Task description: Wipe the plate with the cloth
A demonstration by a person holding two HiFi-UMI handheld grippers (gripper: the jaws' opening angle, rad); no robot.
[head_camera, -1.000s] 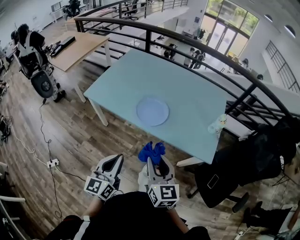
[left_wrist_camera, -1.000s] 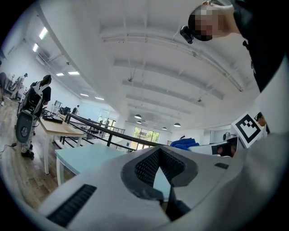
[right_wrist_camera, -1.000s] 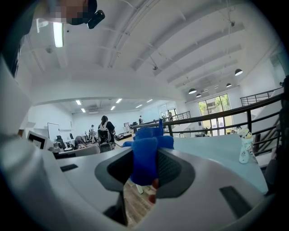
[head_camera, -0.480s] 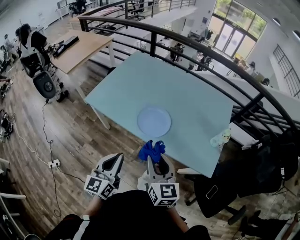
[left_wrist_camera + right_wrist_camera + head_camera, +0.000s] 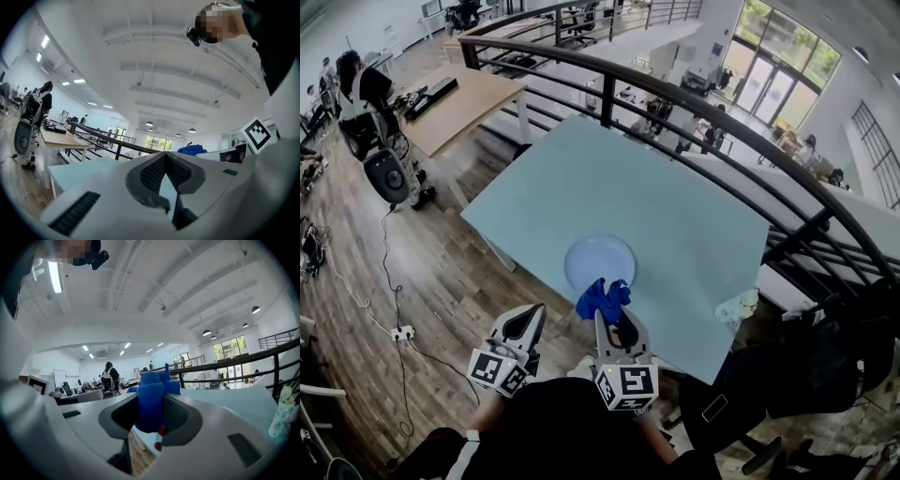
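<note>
A pale table stands by a railing in an open office. The plate lies near the table's near edge and holds nothing. It is just ahead of the right gripper, which is clamped on the cloth. The left gripper is further to the side, with its jaws together and nothing between them.

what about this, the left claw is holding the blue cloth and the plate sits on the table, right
Not quite: the right claw holds the blue cloth, as the right gripper view shows. The left claw holds nothing. The plate does sit on the table.
</note>
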